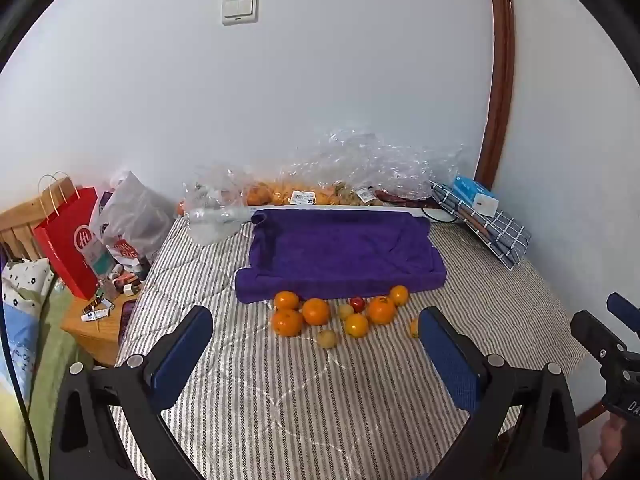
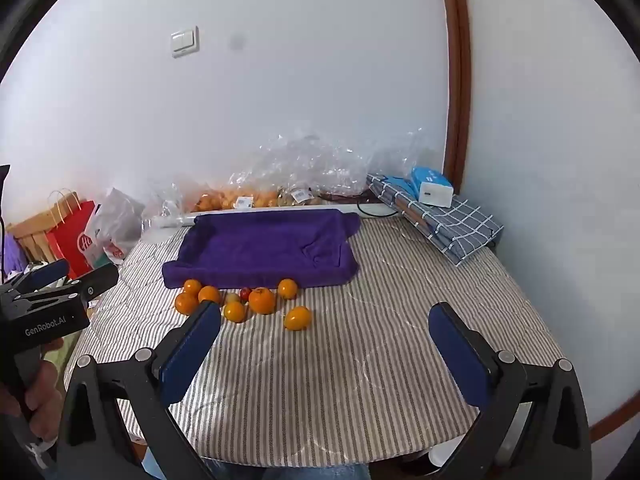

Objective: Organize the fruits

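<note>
Item: purple towel-lined rectangular tray (image 1: pixel 340 256), long axis running 9 to 3 o'clock, its far edge near the wall. Item: cluster of round orange and yellow fruits (image 1: pixel 340 316) on the striped quilted bedspread (image 1: pixel 280 392), just beside the tray's 6 o'clock edge; one oval yellow fruit (image 2: pixel 298 318) lies apart at the cluster's 4 o'clock. I see my left gripper (image 1: pixel 316 336) and right gripper (image 2: pixel 324 332) both spread wide, holding nothing, over bare bedspread at 6 o'clock.
</note>
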`<action>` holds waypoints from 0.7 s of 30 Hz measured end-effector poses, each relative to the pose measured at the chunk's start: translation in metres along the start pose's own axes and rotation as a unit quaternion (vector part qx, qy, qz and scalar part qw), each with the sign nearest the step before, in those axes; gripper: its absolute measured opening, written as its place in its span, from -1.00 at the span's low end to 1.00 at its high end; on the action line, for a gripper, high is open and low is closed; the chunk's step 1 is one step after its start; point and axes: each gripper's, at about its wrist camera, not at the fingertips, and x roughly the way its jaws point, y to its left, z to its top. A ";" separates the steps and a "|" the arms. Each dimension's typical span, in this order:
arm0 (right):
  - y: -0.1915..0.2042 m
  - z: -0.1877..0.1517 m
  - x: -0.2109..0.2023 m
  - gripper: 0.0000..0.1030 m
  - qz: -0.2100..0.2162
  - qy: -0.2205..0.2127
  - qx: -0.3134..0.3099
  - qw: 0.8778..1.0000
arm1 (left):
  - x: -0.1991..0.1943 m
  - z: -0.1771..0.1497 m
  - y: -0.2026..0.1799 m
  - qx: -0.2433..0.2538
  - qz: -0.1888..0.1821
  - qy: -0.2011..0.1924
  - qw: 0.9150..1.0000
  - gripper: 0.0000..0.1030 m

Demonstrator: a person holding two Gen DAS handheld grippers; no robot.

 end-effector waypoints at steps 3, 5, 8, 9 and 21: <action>0.001 -0.005 0.000 0.98 0.003 0.002 0.004 1.000 | 0.008 0.003 0.000 -0.021 -0.023 0.030 0.999 1.00; -0.002 -0.003 -0.003 0.98 0.010 0.003 0.007 1.000 | 0.005 0.005 -0.010 -0.022 -0.018 0.028 0.999 1.00; -0.006 -0.002 -0.011 0.98 0.009 -0.003 0.002 1.000 | 0.005 0.009 -0.008 -0.032 -0.021 0.026 0.999 1.00; -0.005 -0.003 -0.012 0.98 0.008 -0.002 0.000 1.000 | 0.004 0.011 -0.007 -0.035 -0.022 0.026 0.999 1.00; 0.006 -0.003 -0.009 0.98 0.004 0.005 -0.010 1.000 | -0.006 0.002 0.010 -0.040 -0.029 0.018 0.999 1.00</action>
